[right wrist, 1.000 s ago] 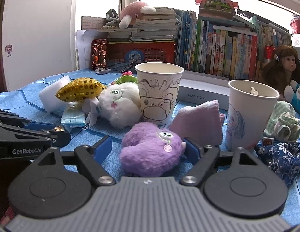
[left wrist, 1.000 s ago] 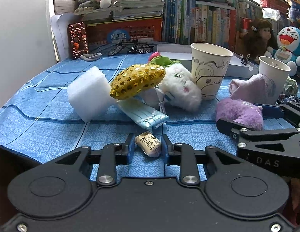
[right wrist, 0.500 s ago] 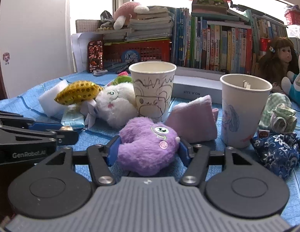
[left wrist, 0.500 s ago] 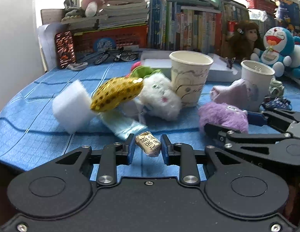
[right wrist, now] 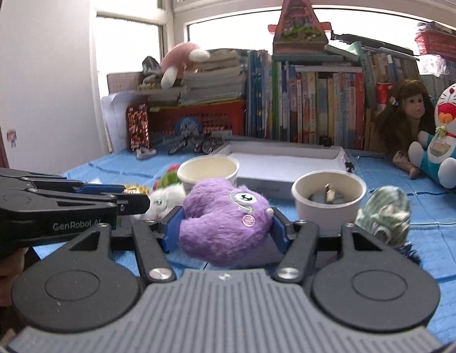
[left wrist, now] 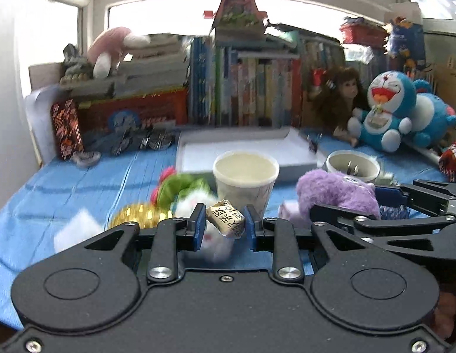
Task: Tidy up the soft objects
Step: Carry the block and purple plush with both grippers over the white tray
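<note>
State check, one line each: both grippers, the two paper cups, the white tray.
left gripper: shut on wrapped candy, held off the cloth
right gripper: its jaws have just closed in, shut on purple plush, lifted
left paper cup: upright, looks empty
right paper cup: upright, small items inside
white tray: flat, looks empty
</note>
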